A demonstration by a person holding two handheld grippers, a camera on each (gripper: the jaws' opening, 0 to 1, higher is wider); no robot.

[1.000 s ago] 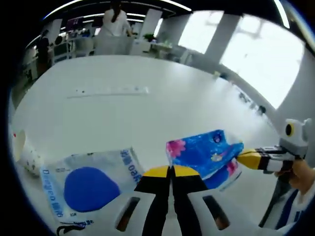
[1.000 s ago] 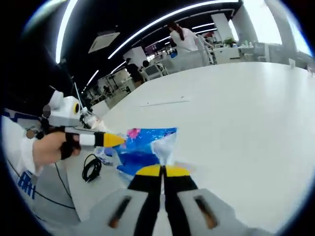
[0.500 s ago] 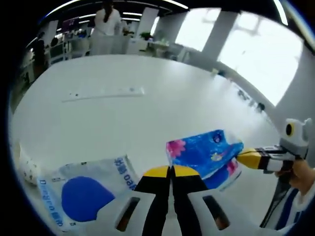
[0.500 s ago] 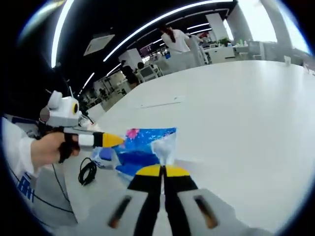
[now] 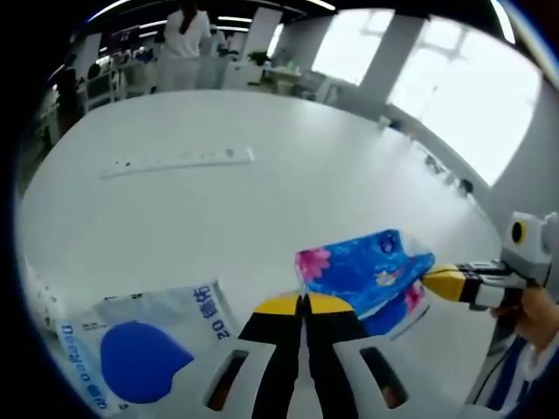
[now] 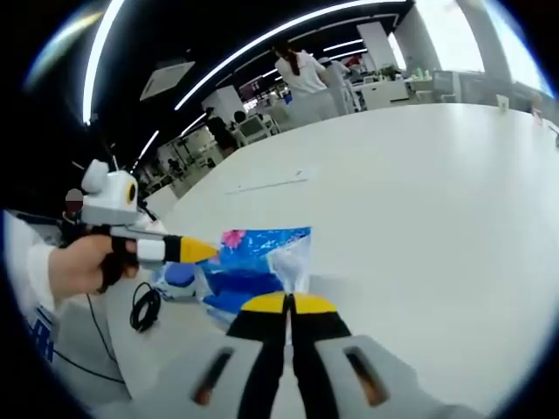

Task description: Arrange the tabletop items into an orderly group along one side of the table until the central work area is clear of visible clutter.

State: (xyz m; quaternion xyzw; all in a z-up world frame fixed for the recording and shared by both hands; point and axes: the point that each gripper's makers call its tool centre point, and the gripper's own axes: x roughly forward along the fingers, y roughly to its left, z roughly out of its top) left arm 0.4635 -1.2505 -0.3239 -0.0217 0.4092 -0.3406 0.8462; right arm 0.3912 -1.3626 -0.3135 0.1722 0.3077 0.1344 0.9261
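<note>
A blue flowered tissue pack (image 5: 362, 275) hangs between both grippers just above the white table (image 5: 262, 209). My left gripper (image 5: 303, 305) has its yellow-tipped jaws pressed together on the pack's near-left corner. The right gripper (image 5: 447, 284) comes in from the right with a hand behind it, pinching the pack's far end. In the right gripper view the pack (image 6: 253, 266) lies just beyond my right gripper (image 6: 288, 303), which is shut on its white flap. There the left gripper (image 6: 190, 250) grips the pack's left edge.
A white plastic bag with a blue oval (image 5: 144, 349) lies at the lower left. A white power strip (image 5: 179, 160) rests further back on the table. A black cable (image 6: 140, 305) hangs by the table's edge. People stand at desks far behind.
Both views have shifted a little: the white bag sits lower and further left in the left gripper view. The pack keeps its place between both shut grippers.
</note>
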